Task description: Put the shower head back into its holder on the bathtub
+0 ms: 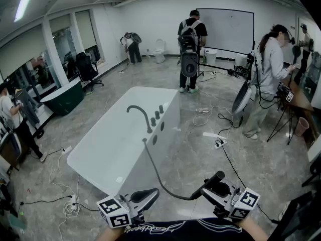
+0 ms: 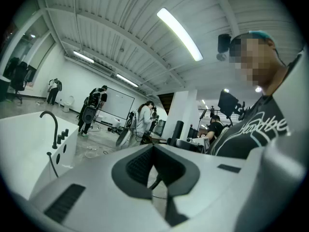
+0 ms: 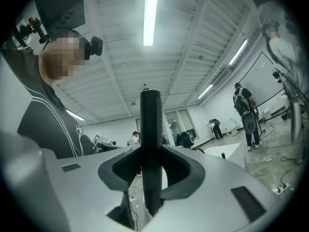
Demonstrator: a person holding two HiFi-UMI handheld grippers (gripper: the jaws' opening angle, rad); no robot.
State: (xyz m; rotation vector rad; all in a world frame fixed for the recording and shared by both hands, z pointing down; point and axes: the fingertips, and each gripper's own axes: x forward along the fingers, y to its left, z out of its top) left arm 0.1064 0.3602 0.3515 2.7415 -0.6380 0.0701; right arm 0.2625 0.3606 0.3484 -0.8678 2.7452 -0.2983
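Shower head (image 1: 219,176): lower right of frame, handle clamped between jaws of right gripper (image 1: 212,186), apart from bathtub (image 1: 173,109) at centre; hose (image 1: 155,171) trailing between. Left gripper (image 1: 150,194) lower left, jaws closed, empty.

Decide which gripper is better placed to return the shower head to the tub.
Right. The right gripper has its fingers clamped on the shower head, whose hose trails to the tub. The left gripper is shut and empty.
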